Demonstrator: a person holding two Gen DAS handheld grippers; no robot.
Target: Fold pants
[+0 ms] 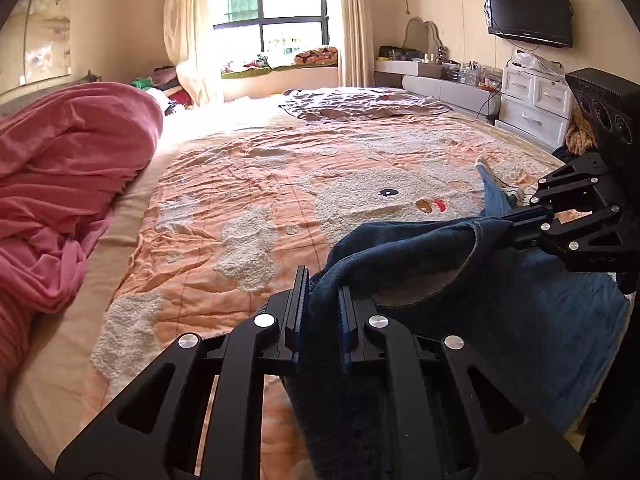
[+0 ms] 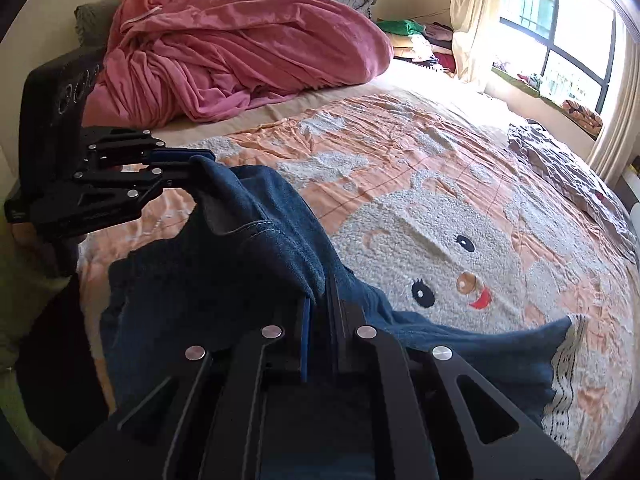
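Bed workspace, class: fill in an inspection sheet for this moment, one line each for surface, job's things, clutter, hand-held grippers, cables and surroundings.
Surface: bed under a wrinkled orange bedspread with a fluffy cartoon animal on it.
Job's things: blue pants, one edge lifted off the bed, a leg end trailing on the bedspread.
Clutter: pink blanket heaped at the head; grey cloth at the far side.
Hand-held grippers: left hand-held gripper shut on the pants; right hand-held gripper shut on the pants.
Cables: one hangs at the drawers.
Surroundings: window, curtains, wall television, clothes piled by the window.
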